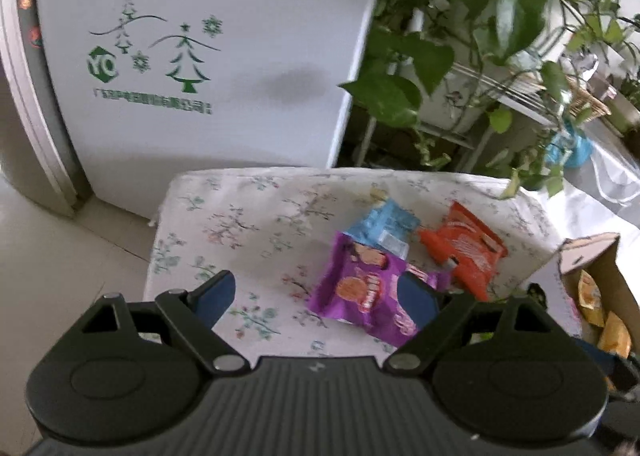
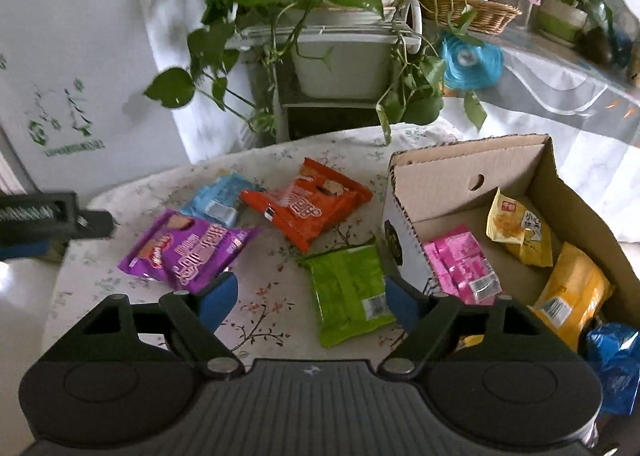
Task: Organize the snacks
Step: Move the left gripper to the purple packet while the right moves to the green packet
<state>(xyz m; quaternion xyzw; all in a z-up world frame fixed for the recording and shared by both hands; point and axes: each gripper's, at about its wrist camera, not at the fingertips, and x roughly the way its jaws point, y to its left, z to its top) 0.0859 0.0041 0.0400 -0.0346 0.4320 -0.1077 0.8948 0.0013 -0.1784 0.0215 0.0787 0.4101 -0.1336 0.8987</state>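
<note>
Snack packs lie on a floral-cloth table [image 2: 264, 320]. A purple pack [image 2: 188, 250] sits left, a light blue pack [image 2: 218, 198] behind it, an orange pack [image 2: 308, 202] in the middle and a green pack [image 2: 350, 290] beside a cardboard box [image 2: 436, 176]. The box holds a pink pack [image 2: 460, 262], two yellow packs [image 2: 520, 226] and a blue pack [image 2: 614, 364]. My right gripper [image 2: 312, 302] is open and empty, above the table with the green pack between its fingers. My left gripper [image 1: 324, 298] is open above the purple pack [image 1: 360, 288]; the blue [image 1: 384, 226] and orange [image 1: 468, 248] packs lie beyond.
A white fridge [image 1: 208, 56] stands behind the table on the left. Trailing green plants in white planters [image 2: 340, 56] hang over the table's far edge. A wicker basket [image 2: 468, 8] and potted plants sit on a clear-covered shelf at the right.
</note>
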